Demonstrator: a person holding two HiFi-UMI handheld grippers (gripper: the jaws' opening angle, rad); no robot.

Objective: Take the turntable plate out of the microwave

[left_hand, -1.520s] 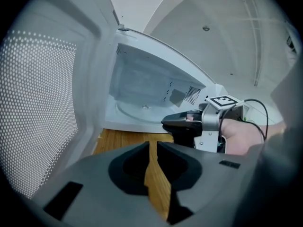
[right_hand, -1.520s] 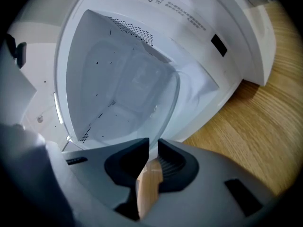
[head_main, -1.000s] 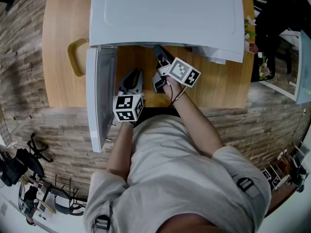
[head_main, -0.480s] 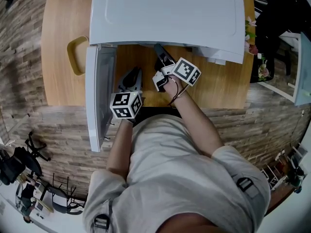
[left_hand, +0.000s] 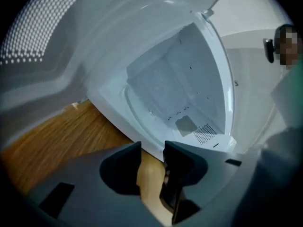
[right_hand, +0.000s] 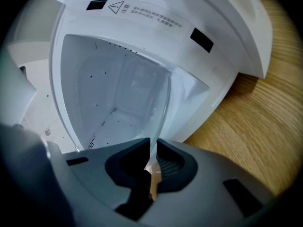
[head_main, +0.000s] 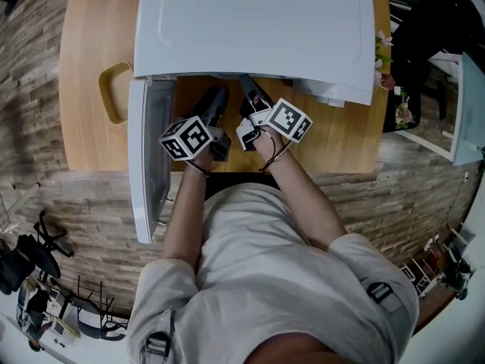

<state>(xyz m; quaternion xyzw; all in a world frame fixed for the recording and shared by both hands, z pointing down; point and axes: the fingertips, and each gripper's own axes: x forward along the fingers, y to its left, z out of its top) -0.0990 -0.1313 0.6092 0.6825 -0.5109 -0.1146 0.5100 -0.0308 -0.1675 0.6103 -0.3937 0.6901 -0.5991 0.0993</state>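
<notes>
A white microwave (head_main: 258,29) sits on a wooden tabletop (head_main: 83,44), its door (head_main: 148,158) swung open. The right tool (right_hand: 153,148), its jaws just closing, pinches the rim of the clear glass plate (right_hand: 163,105) at the microwave's opening. The left tool (left_hand: 152,148), its jaws just opening wide, holds nothing.

Upper middle of the right gripper view: a warning triangle (right_hand: 116,6) sits on the white front frame of the microwave (right_hand: 227,41), and the fine print (right_hand: 156,17) running beside it is too small to read. Head view, mid-frame: the marker cubes (head_main: 186,137) carry black-and-white square codes, no letters.
</notes>
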